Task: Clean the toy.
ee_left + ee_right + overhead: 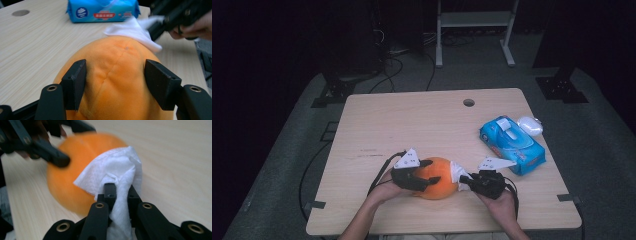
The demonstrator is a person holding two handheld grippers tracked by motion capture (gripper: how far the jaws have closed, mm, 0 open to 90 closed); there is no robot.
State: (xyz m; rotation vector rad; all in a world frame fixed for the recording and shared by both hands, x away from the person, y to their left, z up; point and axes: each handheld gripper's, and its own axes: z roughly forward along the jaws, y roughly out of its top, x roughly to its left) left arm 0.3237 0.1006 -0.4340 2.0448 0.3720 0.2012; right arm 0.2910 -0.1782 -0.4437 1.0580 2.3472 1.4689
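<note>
An orange plush ball (438, 178) rests near the table's front edge. My left gripper (426, 173) clamps it from the left, both black pads pressed into its soft sides (115, 75). A white wipe (457, 171) lies against the ball's right side, pinched in my right gripper (464, 182). In the right gripper view the jaws are shut on the crumpled wipe (117, 175), which drapes over the orange ball (75, 170). The left gripper view has the wipe (135, 31) lying at the ball's far end, with the right gripper (160, 27) behind it.
A blue pack of wet wipes (511, 144) lies on the right side of the wooden table (412, 125), with a white lid-like object (530, 125) beside it. A round cable hole (468, 102) sits near the far edge. Cables trail from both grippers.
</note>
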